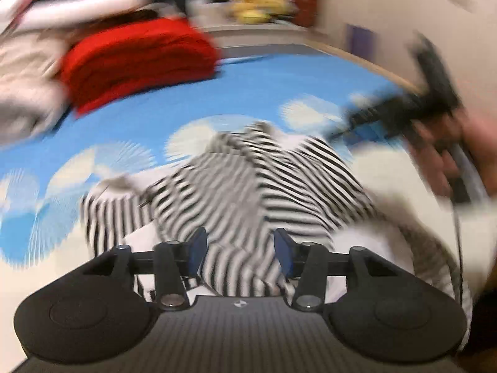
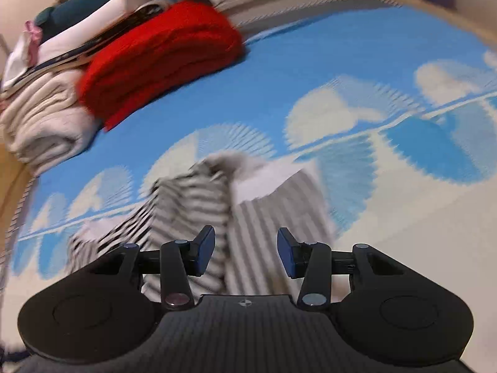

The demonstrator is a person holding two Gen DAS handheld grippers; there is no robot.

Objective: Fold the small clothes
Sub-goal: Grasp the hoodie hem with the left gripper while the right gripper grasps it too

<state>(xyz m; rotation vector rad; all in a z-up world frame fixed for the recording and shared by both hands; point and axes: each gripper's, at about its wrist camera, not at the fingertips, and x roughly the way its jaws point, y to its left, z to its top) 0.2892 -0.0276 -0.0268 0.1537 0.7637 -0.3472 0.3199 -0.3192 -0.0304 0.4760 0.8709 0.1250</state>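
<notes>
While crumpled, striped garment (image 1: 254, 174) on mat (image 1: 279, 80)

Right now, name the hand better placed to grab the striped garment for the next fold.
Left, probably. The left gripper hangs open directly over the rumpled black-and-white striped garment; the right gripper, also open, sits at its edge. Both views are blurred.

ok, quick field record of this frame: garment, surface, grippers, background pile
garment: striped garment, black and white, crumpled, not folded flat
surface: blue and white patterned mat
left gripper: jaws apart, above the stripes, no pad pressing cloth
right gripper: jaws apart, nothing clamped
pile: red folded cloth beside cream and white folded items, at the mat's far left
image: motion blur in both views
</notes>
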